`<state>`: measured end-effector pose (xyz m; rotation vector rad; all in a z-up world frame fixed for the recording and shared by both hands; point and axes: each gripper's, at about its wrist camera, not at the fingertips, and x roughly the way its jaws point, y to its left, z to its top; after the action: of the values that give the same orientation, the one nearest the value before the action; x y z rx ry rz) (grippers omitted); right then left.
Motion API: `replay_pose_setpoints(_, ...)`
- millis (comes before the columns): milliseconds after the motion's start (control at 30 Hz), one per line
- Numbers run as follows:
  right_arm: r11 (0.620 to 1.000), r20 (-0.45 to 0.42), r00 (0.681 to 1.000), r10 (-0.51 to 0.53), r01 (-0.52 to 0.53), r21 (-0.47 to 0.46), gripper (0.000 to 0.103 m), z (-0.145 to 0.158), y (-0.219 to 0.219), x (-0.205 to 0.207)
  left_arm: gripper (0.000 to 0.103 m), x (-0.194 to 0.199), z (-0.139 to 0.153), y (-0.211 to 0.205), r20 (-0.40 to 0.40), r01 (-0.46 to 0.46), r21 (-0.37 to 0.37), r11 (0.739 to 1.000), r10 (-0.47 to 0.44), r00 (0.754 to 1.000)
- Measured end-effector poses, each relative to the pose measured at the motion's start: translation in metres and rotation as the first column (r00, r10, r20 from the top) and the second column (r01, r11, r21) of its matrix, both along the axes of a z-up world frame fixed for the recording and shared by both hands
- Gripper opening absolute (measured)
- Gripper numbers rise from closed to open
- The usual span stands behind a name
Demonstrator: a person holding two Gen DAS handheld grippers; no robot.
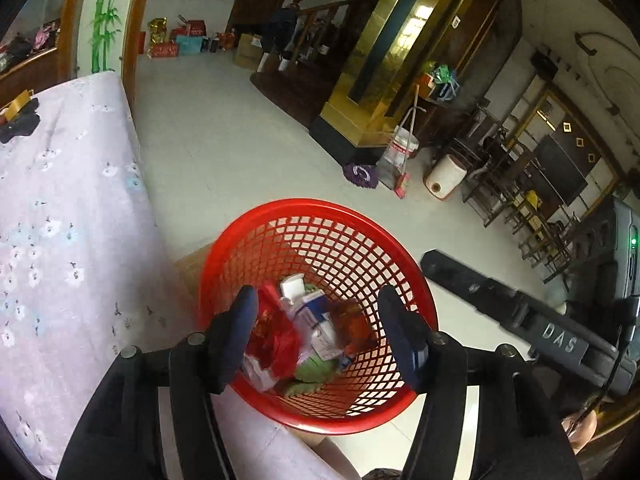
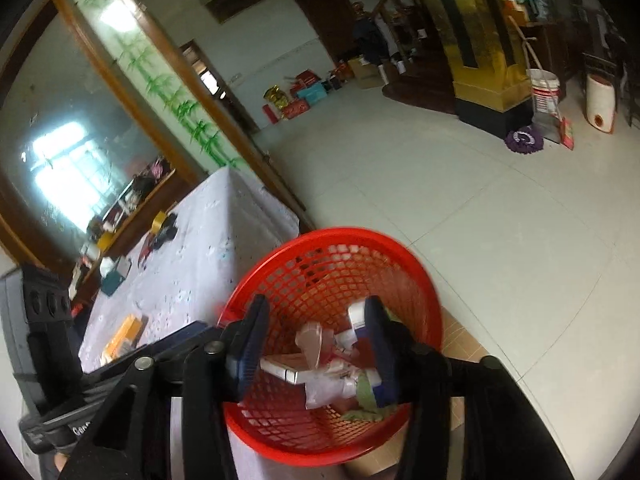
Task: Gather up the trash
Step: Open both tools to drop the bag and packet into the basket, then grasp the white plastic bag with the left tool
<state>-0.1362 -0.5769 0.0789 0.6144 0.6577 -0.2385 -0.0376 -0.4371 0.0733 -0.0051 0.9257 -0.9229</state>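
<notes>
A red mesh basket stands beside the table on a cardboard box. Inside lies trash: a red wrapper, a blue-and-white carton, a white box, a crumpled clear wrapper and something green. My left gripper hangs over the basket's mouth, open, its pads touching nothing. My right gripper is also above the basket and open, with the trash showing below between its fingers. The right gripper's black body shows in the left wrist view.
The table under a lilac flowered cloth carries a yellow box, a tape roll and a teal item. On the pale tiled floor stand a purple mop head, a bucket and a gold pillar.
</notes>
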Motion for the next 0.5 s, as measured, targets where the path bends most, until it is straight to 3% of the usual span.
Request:
replay_pose_setpoints(133,1.000,0.021,1.000,-0.009,0.010,-0.027,0.054,0.006,0.000,-0.007,0.061,0.000,0.002,0.024,0.004,-0.008,-0.011,1.000,0.008,1.000)
replay_pose_setpoints(267,1.000,0.030,0.999,0.020,-0.019,-0.021,0.054,0.008,0.014,-0.005,0.062,-0.001,0.005,0.065,0.038,-0.072,0.012,0.997,0.071,0.997)
replay_pose_setpoints(500,0.987,0.001,0.988,0.152,-0.152,-0.043,0.054,0.010,0.069,0.020,0.063,0.001,0.001,0.146,0.062,-0.186,0.053,0.981,0.183,0.981)
